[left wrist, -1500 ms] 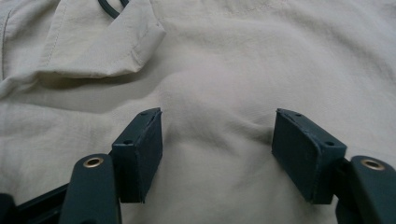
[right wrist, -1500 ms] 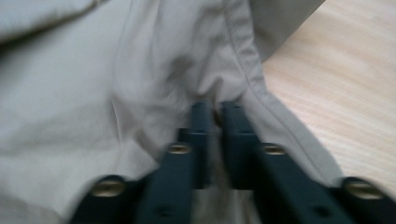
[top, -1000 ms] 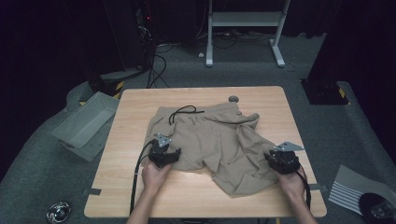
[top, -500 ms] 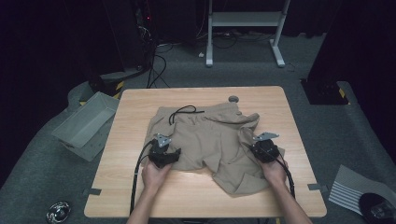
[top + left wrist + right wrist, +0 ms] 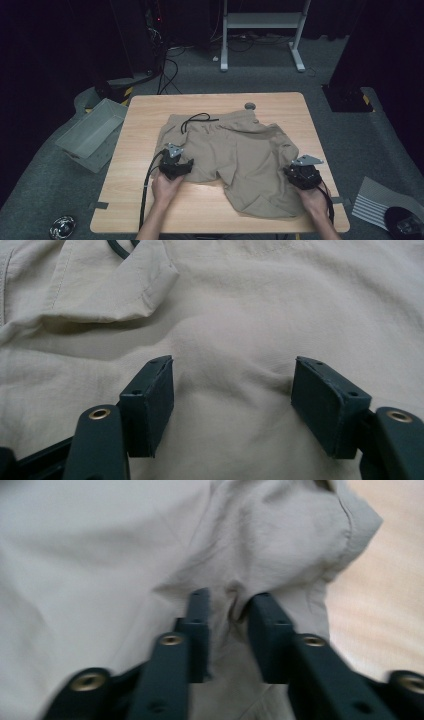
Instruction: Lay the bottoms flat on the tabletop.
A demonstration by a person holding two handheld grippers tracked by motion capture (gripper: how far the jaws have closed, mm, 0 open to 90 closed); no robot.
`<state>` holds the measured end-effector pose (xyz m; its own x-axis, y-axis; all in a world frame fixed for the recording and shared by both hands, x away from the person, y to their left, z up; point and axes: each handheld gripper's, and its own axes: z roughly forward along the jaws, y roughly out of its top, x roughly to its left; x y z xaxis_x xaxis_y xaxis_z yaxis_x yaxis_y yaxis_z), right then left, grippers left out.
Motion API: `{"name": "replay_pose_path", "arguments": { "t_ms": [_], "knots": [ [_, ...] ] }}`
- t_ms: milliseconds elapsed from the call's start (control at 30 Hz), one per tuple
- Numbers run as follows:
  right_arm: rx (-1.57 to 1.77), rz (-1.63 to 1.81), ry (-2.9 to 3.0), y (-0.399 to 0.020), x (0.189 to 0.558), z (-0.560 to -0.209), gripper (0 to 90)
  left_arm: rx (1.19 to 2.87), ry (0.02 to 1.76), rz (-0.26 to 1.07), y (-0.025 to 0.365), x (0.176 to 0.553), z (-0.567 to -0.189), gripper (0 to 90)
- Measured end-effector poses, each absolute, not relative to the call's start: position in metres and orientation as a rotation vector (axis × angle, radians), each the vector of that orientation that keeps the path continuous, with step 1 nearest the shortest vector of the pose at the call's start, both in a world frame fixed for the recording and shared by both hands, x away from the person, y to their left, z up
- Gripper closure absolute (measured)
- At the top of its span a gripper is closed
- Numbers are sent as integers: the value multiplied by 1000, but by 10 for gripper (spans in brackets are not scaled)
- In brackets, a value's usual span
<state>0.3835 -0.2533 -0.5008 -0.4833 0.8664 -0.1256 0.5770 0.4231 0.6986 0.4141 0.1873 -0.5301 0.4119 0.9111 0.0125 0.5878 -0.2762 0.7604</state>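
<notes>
On the pale wooden table (image 5: 150, 210), rumpled beige cloth shorts (image 5: 240, 150) lie ahead of the wide-apart left gripper (image 5: 232, 390), while the right gripper (image 5: 229, 615), having just reopened partway, pinches a fold.

A light wooden table (image 5: 150, 125) carries a pair of beige shorts (image 5: 240, 150), spread flat and rumpled. The cloth lies under and between the left jaws, and a fold of it bunches between the right jaws, beside bare wood. A small grey disc (image 5: 249, 106) sits beyond the waistband, well ahead of both.
</notes>
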Motion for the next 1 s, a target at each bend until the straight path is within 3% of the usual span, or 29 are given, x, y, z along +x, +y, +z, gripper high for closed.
{"name": "replay_pose_path", "arguments": {
  "t_ms": [100, 167, 300, 433, 600, 733, 1000],
  "knots": [
    [1187, 830, 2157, -239, 391, -493, 580, 1980, 1272, 600, 187, 414, -530, 334],
    [1171, 798, 2158, -232, 399, -494, 601, 1979, 1273, 600, 187, 414, -530, 334],
    [1231, 718, 2254, -232, 416, -510, 853, 1979, 1274, 600, 187, 414, -530, 334],
    [1260, 738, 2259, -247, 403, -512, 898, 1980, 1272, 600, 187, 414, -530, 334],
    [1258, 723, 2283, -266, 375, -510, 889, 1980, 1273, 601, 187, 414, -530, 334],
    [1261, 807, 2241, -268, 369, -505, 729, 1979, 1275, 601, 187, 414, -530, 334],
    [1195, 888, 2169, -235, 408, -482, 632, 1978, 1276, 604, 187, 414, -530, 333]
  ]
}}
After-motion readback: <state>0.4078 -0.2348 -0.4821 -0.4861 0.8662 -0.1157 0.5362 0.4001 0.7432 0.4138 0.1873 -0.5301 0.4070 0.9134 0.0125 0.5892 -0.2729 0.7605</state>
